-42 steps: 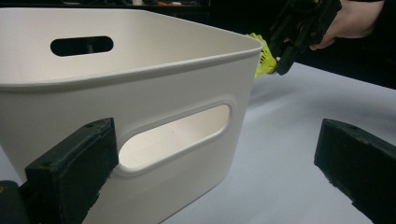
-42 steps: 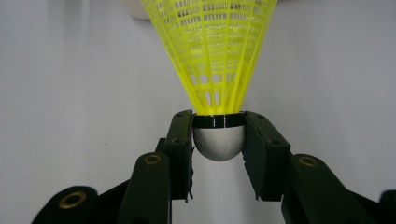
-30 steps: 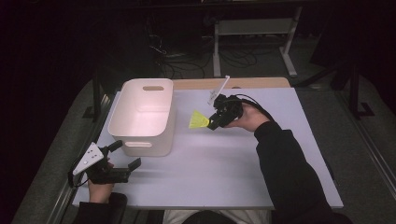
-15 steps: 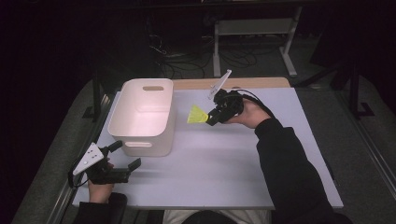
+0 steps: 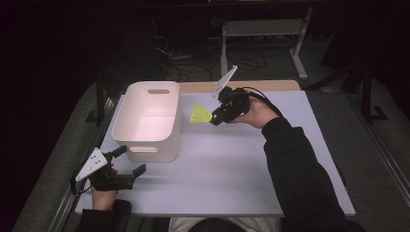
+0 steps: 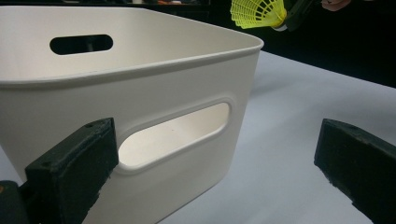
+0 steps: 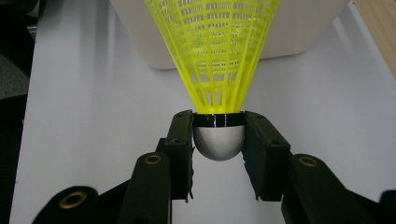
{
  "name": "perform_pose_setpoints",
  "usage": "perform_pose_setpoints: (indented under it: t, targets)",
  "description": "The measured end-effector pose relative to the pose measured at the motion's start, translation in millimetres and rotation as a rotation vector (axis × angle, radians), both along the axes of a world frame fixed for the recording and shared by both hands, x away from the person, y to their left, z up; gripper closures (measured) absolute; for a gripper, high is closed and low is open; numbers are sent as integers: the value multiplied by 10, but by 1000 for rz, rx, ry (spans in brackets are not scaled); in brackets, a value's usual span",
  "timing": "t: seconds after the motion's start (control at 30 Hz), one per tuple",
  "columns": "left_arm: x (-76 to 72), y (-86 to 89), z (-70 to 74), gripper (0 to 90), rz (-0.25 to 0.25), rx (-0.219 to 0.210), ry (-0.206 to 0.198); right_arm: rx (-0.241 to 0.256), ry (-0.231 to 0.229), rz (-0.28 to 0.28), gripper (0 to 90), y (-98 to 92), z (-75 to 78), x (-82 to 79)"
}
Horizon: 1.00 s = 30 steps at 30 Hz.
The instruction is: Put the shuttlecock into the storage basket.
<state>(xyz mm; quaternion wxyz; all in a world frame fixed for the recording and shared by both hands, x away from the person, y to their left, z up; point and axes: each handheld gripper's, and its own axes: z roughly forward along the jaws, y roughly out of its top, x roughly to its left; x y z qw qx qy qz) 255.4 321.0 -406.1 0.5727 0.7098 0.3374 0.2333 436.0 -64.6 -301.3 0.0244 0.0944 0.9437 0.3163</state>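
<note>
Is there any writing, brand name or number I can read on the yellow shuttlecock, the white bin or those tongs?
None can be read.
Shuttlecock: plain yellow skirt, black band, white cork, no print.
White bin: bare walls, no label.
Right tongs and left tongs: black, no marking.
Grey plate: small dots, no letters legible.

the neon-yellow shuttlecock [image 7: 219,56] has a perforated plastic lattice skirt and a smooth, dull grey-white rounded cap. the white rectangular plastic bin [image 6: 140,93] shows a smooth satin finish with soft highlights. the pale table sheet [image 5: 232,159] is matt. the right gripper [image 7: 218,140] has matt black jaws with brass-coloured rivets.
</note>
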Motion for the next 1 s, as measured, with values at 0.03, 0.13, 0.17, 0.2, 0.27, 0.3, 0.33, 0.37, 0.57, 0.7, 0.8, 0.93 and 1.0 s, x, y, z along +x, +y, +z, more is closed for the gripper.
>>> perform_pose_setpoints:
  t: [0.03,0.13,0.17,0.2,0.27,0.3,0.33,0.37,0.57,0.7,0.8,0.93,1.0]
  targets:
    - [0,0,0,0,0,0,0,1,-1,0,632,6,12,0]
    - [0,0,0,0,1,-1,0,-4,-7,-2,632,27,31,3]
    - [-1,1,0,0,1,-1,0,-7,-13,-1,633,58,49,12]
    - [-1,1,0,0,1,-1,0,-7,-13,-1,633,58,49,12]
    - [2,1,0,0,1,-1,-1,-5,-18,5,632,111,82,19]
    - [3,1,0,0,1,-1,-1,-4,-22,8,633,126,93,24]
    - [3,1,0,0,1,-1,-1,-1,-20,7,632,140,103,26]
    - [3,2,0,0,1,0,-1,-1,-20,7,632,140,103,26]
    - [2,2,1,0,0,0,-2,-1,-27,15,633,225,176,21]
    - [2,2,1,0,0,0,-1,5,-33,20,632,251,215,22]
    - [2,3,1,0,1,1,-1,13,-33,20,633,270,245,22]
    - [0,0,0,0,2,-3,-1,17,-38,22,633,310,291,18]
    - [0,1,1,0,2,-2,-1,17,-41,22,632,322,302,17]
